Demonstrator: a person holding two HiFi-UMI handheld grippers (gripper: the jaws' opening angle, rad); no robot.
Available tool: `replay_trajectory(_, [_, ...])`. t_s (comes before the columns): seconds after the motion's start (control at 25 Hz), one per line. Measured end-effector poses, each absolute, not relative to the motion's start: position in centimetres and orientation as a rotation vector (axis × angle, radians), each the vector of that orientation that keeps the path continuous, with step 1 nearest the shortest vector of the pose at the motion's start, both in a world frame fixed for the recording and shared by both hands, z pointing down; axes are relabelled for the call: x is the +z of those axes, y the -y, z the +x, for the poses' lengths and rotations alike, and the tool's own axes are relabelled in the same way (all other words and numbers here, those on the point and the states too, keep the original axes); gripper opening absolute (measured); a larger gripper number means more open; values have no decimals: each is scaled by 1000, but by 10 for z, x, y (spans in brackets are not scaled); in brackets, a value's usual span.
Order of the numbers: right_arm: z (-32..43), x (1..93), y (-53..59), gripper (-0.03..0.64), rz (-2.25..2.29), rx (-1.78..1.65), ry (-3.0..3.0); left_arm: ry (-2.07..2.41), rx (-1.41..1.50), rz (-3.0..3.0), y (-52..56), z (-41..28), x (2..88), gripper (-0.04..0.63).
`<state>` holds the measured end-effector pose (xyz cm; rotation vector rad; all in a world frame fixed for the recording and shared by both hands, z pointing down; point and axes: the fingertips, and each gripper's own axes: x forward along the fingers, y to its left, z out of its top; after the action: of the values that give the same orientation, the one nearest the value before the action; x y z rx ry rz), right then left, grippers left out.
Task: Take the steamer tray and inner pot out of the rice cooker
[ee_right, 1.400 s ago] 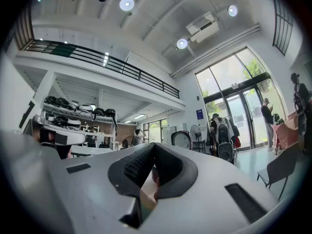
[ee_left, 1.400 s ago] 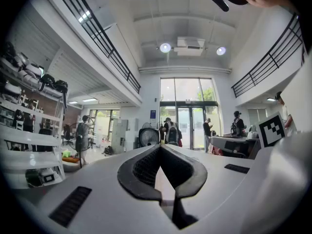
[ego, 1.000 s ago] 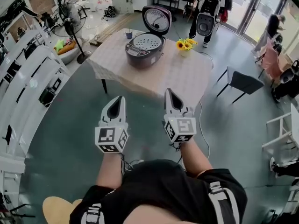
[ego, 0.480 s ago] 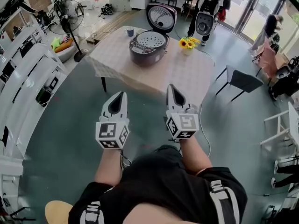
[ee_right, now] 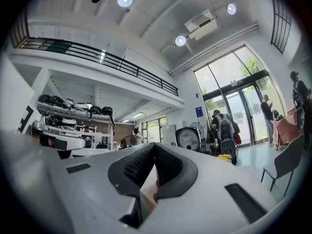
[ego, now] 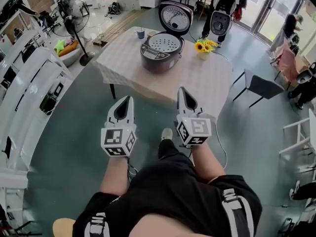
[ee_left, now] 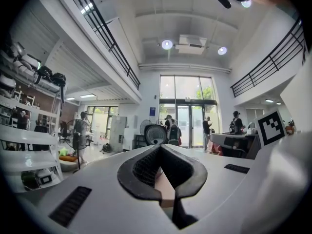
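Standing well apart from the table (ego: 197, 80), the person holds the left gripper (ego: 129, 100) and the right gripper (ego: 181, 91) side by side, each with its jaws clenched together on nothing. On the table sits the rice cooker (ego: 160, 58) with its lid (ego: 175, 18) up, the perforated steamer tray (ego: 164, 42) lying in its top and hiding the inner pot; yellow flowers (ego: 203, 46) stand just beside it.
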<state>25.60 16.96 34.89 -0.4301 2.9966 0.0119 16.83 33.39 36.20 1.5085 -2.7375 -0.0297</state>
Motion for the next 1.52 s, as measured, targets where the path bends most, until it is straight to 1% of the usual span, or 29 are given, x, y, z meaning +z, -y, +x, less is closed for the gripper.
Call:
replay_trajectory(0.2, [212, 355, -125, -2, -432, -28, -2981, 2733, -8, 1503, -298, 125, 367, 2])
replay_trajectory(0.4, [148, 356, -76, -2, -417, -41, -2985, 2721, -29, 1479, -252, 58, 367, 2])
replay_trajectory(0.68, [62, 344, 14, -2, -413, -48, -3004, 2706, -36, 1520, -151, -27, 348, 2])
replay_trajectory(0.88, [15, 332, 70, -2, -418, -31, -3003, 2701, -39, 1554, -88, -76, 335, 2])
replay_trajectory(1.12, [-9, 335, 117, -2, -474, -37, -3014, 2653, -36, 1590, -40, -105, 338, 2])
replay_trajectory(1.52, [-13, 339, 165, -2, -705, -43, -2960, 2567, 8, 1790, 20, -143, 326, 2])
